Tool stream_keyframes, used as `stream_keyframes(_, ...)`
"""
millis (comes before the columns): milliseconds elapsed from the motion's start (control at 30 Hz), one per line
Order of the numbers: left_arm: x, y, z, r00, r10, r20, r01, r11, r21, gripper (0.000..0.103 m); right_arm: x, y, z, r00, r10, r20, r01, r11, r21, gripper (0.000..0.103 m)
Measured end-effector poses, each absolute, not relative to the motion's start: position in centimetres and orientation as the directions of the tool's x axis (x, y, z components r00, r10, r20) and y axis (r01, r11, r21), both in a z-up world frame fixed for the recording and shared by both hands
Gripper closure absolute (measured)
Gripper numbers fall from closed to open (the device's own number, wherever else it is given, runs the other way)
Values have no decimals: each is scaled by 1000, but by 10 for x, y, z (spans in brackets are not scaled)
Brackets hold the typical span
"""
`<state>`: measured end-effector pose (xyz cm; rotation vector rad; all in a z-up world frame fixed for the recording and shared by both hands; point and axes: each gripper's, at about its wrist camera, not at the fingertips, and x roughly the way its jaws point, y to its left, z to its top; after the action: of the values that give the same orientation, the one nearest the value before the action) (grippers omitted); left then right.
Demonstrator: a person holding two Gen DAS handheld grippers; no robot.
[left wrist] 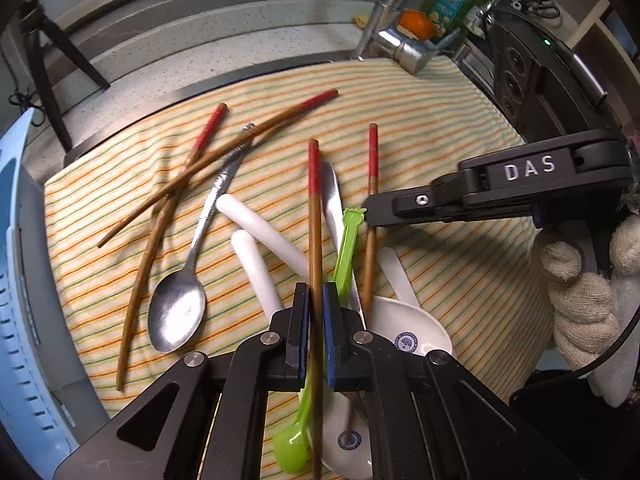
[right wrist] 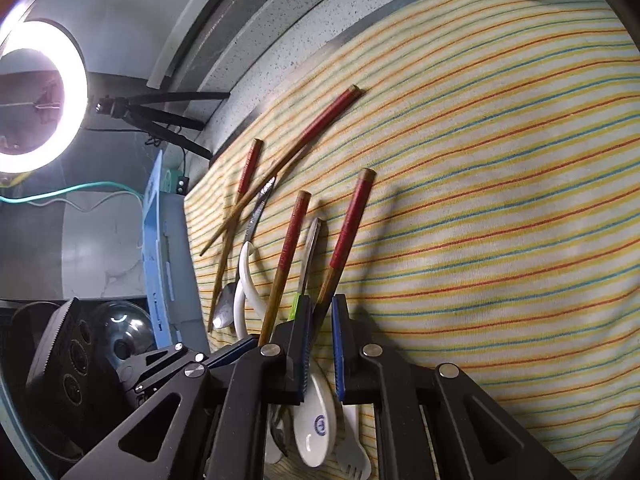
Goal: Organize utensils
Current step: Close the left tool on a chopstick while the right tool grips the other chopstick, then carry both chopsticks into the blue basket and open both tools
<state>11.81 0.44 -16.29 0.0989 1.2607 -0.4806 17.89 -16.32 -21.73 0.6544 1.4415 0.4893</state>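
Chopstick (left wrist: pixel 315 240) red-tipped, pointing 12 o'clock over the utensil pile on striped cloth (left wrist: pixel 440 120), pinched in left gripper (left wrist: pixel 315 332) jaws; second chopstick (right wrist: pixel 346 236) at 1 o'clock sits between right gripper (right wrist: pixel 322 344) jaws, slightly apart, grip unclear; metal spoon (left wrist: pixel 178 312) at 9 o'clock.

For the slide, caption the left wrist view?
Left claw straddles a red-tipped chopstick over piled utensils on the striped cloth; right claw reaches in.
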Motion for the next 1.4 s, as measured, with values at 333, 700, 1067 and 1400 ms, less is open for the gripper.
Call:
stream_keyframes(333,108,20,-159,227,-327,-917,366,902,-231,97,179,-172,-193,126,667,-734,30,737,675,96)
stream_keyframes(700,93,50,-116,335,-440,-833,294,889,-351,97,171,-200,-132,234,673,-702,-56,730,681,97)
stream_keyframes(1067,87,121,-74,491,-366,-791,171,930,-325,97,176,-158,-89,201,731,-652,-180,682,709,97)
stream_keyframes(1400,74,213,-68,569,-223,-791,-14,960,-281,97,180,-37,-78,85,757,-648,-345,633,693,97)
